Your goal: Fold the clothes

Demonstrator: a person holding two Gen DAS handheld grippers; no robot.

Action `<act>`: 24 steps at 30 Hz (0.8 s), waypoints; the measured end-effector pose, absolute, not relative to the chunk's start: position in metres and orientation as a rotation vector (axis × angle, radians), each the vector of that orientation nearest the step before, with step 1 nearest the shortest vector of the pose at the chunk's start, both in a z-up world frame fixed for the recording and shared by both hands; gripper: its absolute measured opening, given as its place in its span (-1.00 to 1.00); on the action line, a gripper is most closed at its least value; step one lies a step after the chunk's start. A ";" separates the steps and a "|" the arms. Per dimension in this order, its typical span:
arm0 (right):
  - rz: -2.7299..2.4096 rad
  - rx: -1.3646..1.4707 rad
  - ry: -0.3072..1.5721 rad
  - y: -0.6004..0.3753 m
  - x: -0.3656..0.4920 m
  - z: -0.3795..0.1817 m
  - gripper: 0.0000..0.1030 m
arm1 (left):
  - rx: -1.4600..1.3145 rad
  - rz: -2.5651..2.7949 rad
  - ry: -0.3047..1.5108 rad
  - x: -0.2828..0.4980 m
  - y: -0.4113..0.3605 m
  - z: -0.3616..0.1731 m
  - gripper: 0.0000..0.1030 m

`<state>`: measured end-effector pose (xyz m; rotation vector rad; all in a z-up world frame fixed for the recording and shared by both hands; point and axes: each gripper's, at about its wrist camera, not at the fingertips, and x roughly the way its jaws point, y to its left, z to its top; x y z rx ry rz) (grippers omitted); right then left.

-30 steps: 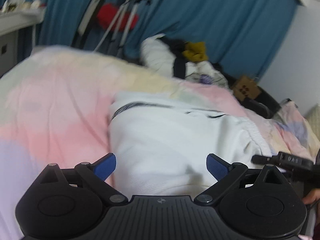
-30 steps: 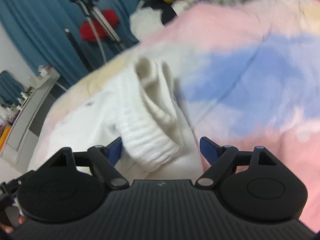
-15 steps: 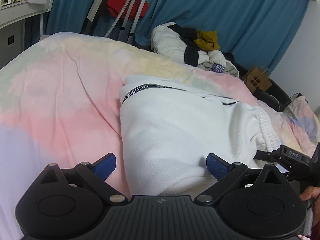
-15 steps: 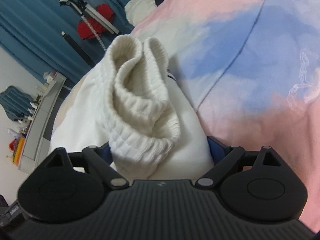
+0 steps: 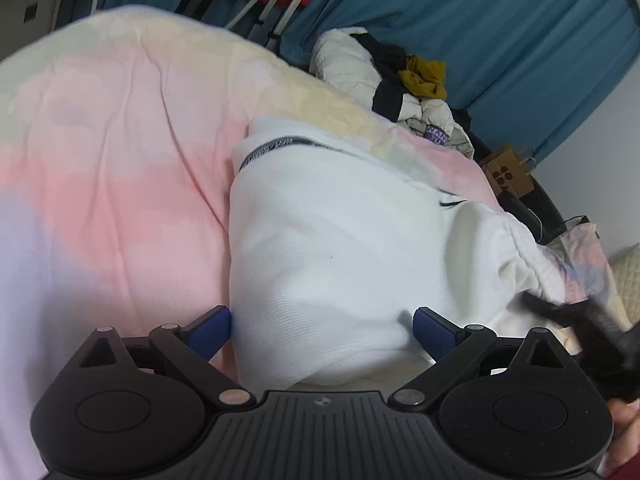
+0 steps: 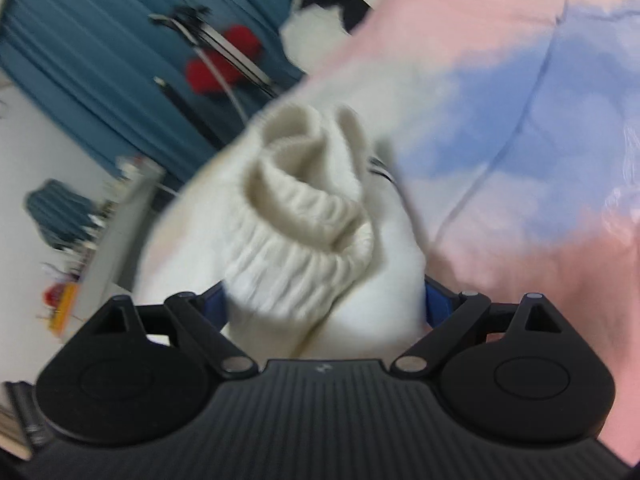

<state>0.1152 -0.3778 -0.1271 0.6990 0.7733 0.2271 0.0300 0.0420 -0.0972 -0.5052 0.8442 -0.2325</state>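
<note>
Garment: a white folded knit garment [image 5: 340,248] lay on the pastel pink-and-blue bedspread [image 5: 112,168], its ribbed cuff [image 6: 296,236] at 12 o'clock from the right gripper.
Left gripper [image 5: 322,330]: jaws wide, fabric between, nothing gripped.
Right gripper [image 6: 324,308]: jaws had just been opening, spread wide, garment between them, nothing gripped.

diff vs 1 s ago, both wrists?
Right gripper has just been opening and has closed in on the ribbed cuff, which now sits between its jaws; no clear pinch. Left gripper dipped toward the white garment, whose near fold now fills the gap between its blue pads. Unchanged: left jaws wide, garment flat on the pink bedspread.
</note>
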 end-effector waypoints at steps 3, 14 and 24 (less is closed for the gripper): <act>0.212 0.700 0.772 -0.373 0.122 -0.132 0.82 | -0.567 -0.241 0.855 0.037 0.048 -0.104 0.91; 0.176 0.604 0.627 -0.361 0.100 -0.098 -0.09 | -0.542 -0.219 0.799 0.043 0.043 -0.094 -0.22; 0.215 0.748 0.302 -0.428 0.076 -0.027 -0.14 | -0.456 -0.327 0.571 0.054 -0.024 0.011 -0.39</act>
